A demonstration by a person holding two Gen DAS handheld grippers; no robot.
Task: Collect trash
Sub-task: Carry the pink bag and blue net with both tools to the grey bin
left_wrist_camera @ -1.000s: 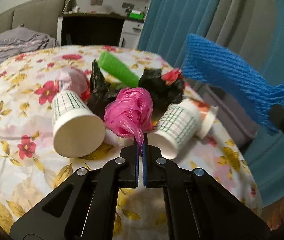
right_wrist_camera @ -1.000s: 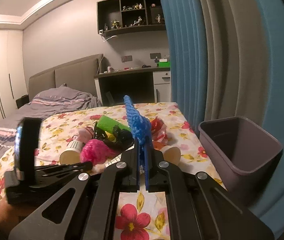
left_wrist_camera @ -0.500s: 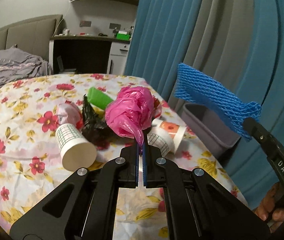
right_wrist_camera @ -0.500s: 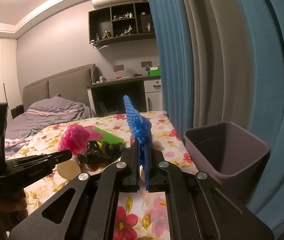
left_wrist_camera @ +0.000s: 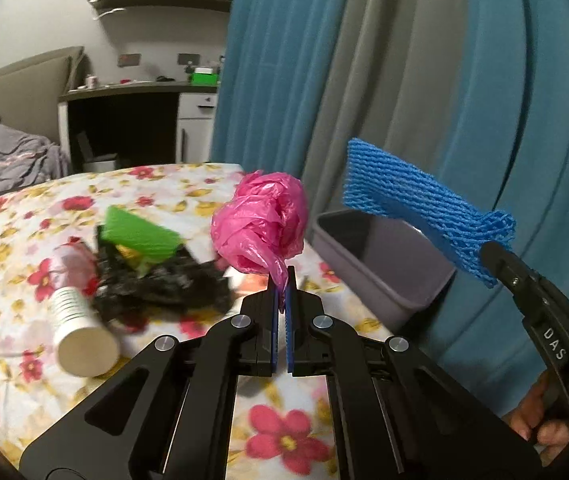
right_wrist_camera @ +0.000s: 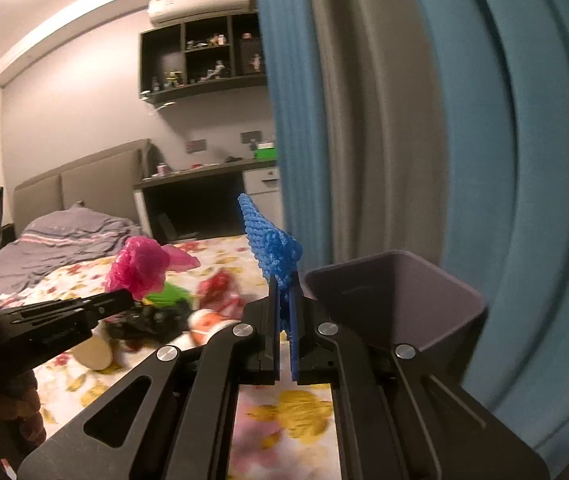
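My left gripper (left_wrist_camera: 282, 276) is shut on a crumpled pink plastic bag (left_wrist_camera: 262, 222) and holds it in the air above the bed, left of the grey bin (left_wrist_camera: 380, 268). My right gripper (right_wrist_camera: 283, 280) is shut on a blue foam net (right_wrist_camera: 270, 246), held up just left of the bin (right_wrist_camera: 400, 300). The net (left_wrist_camera: 416, 200) also shows in the left wrist view, over the bin's near side. The pink bag (right_wrist_camera: 140, 266) shows in the right wrist view, left of the net.
On the flowered bedspread (left_wrist_camera: 156, 184) lie a paper cup (left_wrist_camera: 78, 338), a green foam net (left_wrist_camera: 138, 234), a black plastic bag (left_wrist_camera: 168, 284) and a pale pink bag (left_wrist_camera: 70, 262). Blue and grey curtains (left_wrist_camera: 424, 80) hang behind the bin. A desk (left_wrist_camera: 132, 120) stands beyond the bed.
My left gripper has lifted the pink bag off the trash pile and carried it right, toward the bin. My right gripper has moved right with the blue net, closer to the bin.
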